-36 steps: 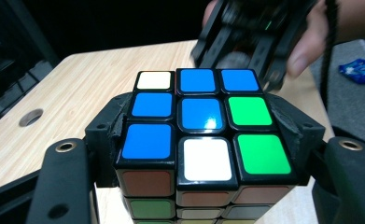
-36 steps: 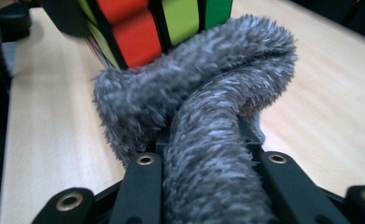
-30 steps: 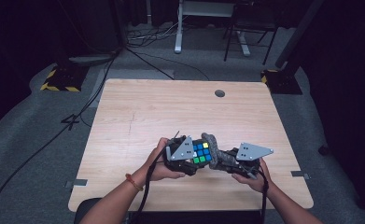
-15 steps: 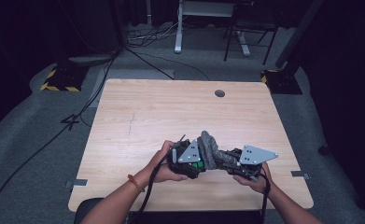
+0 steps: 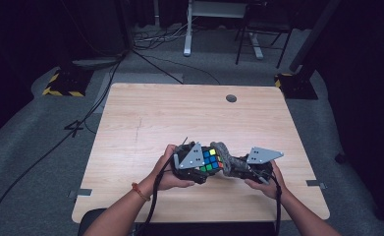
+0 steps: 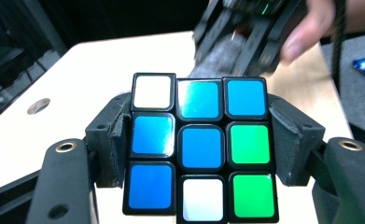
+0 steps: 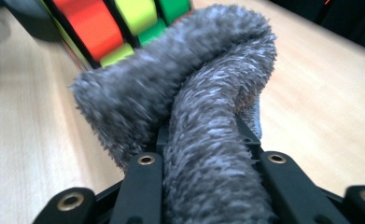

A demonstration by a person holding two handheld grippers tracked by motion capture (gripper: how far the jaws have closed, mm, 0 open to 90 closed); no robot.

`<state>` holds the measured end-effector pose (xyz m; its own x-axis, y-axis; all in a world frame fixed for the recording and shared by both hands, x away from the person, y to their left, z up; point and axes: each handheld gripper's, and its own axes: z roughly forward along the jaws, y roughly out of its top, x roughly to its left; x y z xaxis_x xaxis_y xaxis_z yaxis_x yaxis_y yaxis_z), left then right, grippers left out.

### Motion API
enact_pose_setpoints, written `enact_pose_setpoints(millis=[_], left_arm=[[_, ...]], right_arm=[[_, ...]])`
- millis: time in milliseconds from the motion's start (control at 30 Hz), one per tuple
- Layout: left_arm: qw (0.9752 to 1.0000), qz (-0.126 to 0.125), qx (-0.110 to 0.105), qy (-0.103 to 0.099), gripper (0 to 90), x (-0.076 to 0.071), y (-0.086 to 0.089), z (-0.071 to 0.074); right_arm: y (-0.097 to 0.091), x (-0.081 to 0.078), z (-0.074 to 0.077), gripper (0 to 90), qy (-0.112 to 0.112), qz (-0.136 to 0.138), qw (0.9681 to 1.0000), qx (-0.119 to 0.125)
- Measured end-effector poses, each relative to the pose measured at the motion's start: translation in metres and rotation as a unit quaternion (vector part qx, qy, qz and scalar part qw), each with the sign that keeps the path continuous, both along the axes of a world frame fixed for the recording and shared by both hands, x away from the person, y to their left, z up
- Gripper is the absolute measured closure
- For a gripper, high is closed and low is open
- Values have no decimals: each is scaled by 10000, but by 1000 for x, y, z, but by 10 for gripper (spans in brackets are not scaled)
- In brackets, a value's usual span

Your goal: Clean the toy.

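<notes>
1. Count: one puzzle cube [image 5: 210, 161], one grey cloth [image 5: 229, 160], two grippers, one wooden table [image 5: 145, 123].
2. Left gripper [image 6: 201, 144]: its jaws are clamped on the cube from both sides, the grey pads pressed flat against two opposite faces. Held firm.
3. Right gripper [image 7: 208, 177]: its jaws are set narrow and pinch the cloth, which fills the gap between them and bulges out past the tips.
4. Cube: hard glossy plastic, black frame, square stickers with rounded corners, three by three per face. The face towards the left gripper's camera shows five blue, two white and two green squares. In the right gripper view, orange, yellow and green squares show.
5. Cloth: fuzzy, short-piled, soft, rolled into a thick rope folded over on itself. Its long axis runs out along the right jaws towards the cube, and its folded end lies against the cube.
6. Location: cube and cloth sit between the two hands, above the near middle of the table, close to the person's edge. Whether the cube rests on the wood cannot be told.
7. Table: pale wood grain, rectangular, rounded corners, with one round cable hole [image 5: 231, 98] near the far edge.
</notes>
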<state>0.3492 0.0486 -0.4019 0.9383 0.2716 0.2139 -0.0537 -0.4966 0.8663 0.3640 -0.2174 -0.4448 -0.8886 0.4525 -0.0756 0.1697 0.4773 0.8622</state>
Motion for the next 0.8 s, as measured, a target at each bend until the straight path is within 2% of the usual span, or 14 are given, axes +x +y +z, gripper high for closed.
enact_pose_setpoints(millis=[100, 167, 367, 500, 567, 733, 800], left_arm=[[10000, -56, 22, -57, 332, -1, 0, -1], [9999, -97, -62, 24, 330, 1, 1, -1], [9999, 23, 111, 40, 325, 3, -1, -7], [9996, 96, 247, 117, 320, 6, -3, -11], [9992, 109, 376, 113, 321, 7, -6, -13], [9983, 131, 567, 50, 325, 7, -10, -16], [9984, 168, 541, 42, 329, 6, -10, -16]], right_arm=[[1, 0, -1, 716, 151, 250, 9993, 239], [-1, 0, 1, 717, 326, 346, 9975, 529], [-9, 0, 7, 722, 303, 322, 9951, 888], [-11, -3, 12, 724, 157, 296, 9946, 986], [-9, -6, 14, 724, 28, 244, 9955, 911], [-8, -9, 19, 724, -144, 250, 9951, 947], [-7, -9, 20, 724, -221, 188, 9957, 885]])
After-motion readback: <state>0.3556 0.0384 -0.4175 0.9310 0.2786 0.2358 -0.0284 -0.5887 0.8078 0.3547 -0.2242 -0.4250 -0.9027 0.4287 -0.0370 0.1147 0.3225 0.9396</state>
